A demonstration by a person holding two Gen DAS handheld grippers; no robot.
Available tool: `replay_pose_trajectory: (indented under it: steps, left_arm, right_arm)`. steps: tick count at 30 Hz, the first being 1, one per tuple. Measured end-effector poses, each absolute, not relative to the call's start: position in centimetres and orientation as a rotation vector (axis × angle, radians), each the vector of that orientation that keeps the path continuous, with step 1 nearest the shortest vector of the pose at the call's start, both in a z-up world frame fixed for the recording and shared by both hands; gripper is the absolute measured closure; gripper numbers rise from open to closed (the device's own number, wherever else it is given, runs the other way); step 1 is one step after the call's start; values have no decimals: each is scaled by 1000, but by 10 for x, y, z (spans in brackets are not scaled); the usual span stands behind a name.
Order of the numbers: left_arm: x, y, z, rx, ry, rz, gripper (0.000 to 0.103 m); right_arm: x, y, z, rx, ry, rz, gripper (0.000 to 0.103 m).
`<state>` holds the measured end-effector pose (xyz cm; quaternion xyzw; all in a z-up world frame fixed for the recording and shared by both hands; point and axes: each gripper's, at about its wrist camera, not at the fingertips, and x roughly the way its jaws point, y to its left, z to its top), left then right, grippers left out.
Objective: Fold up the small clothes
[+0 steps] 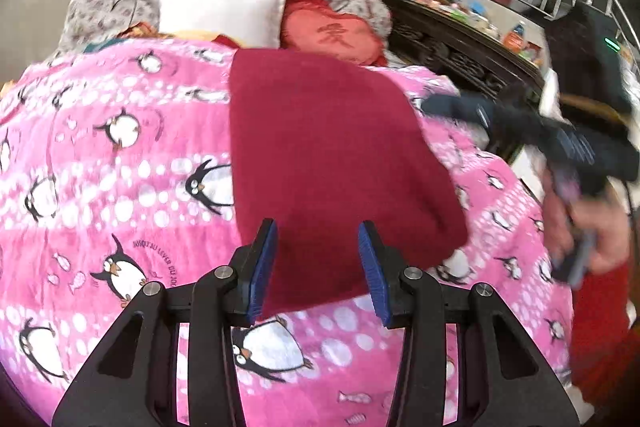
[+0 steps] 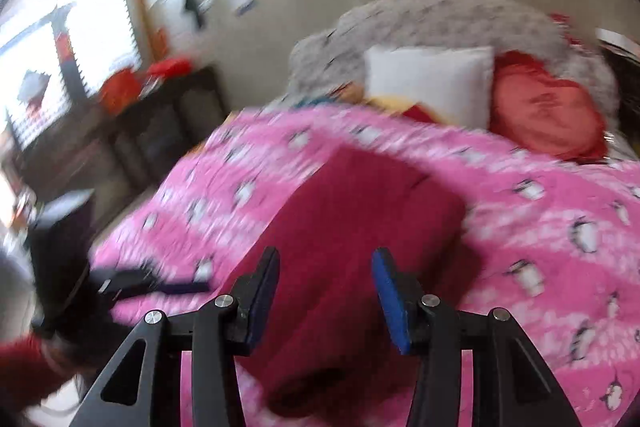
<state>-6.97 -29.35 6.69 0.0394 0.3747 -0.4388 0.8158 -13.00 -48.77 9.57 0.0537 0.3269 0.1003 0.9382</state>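
Cloth comes first: a dark red folded garment (image 1: 332, 163) lies flat on the pink penguin blanket (image 1: 100, 187), its long axis running near to far. The left gripper (image 1: 318, 267) hovers at its near edge, jaws partly open, gripping nothing. The right gripper (image 2: 326, 291), also partly open and empty, sits over the near right part; both seem equally close.
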Motion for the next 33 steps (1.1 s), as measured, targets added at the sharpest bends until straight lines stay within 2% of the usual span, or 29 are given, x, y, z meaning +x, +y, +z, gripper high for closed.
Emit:
replay_pose_trajectory:
  steps: [2,3,5,8,15,18,21,22,23,25,28,31,33]
  left_arm:
    - [-67,-301,53,83,832,-941,62]
    - [-67,-306,46,94,846,-942,61]
    - [-66,-312,36,113,858,-951,61]
    - [-66,-313,31,127,845,-957,61]
    - [-61,-291,61,35,839,-955,61]
    - [-55,-290,52,4,886,-945,61]
    - [-58,-294,42,12,919,-949,61]
    - [-61,-295,40,25,908,-938,61]
    - [-64,-297,40,40,898,-931,61]
    - [-67,-298,43,52,889,-937,61]
    - [-68,-295,47,39,886,-970,59]
    - [-64,-295,43,9,903,-967,55]
    - [-60,-292,42,-11,930,-959,55]
  right_arm:
    - [-129,-477,74,56,741,180,67]
    - [-131,-476,59,8,783,134,74]
    - [-146,-483,39,-17,802,113,78]
    - [-165,-502,33,78,785,127,78]
    - [-199,-496,63,163,728,142,73]
    - [-204,-483,56,202,737,154,67]
    - [-199,-476,40,233,761,166,68]
    - [-198,-473,35,243,752,181,72]
    - [-199,-470,35,226,743,179,88]
    - [-206,-466,45,150,720,158,95]
    - [-211,-475,48,93,727,117,95]
    - [-193,-490,21,171,796,120,95]
    - [-196,-495,23,221,775,146,93]
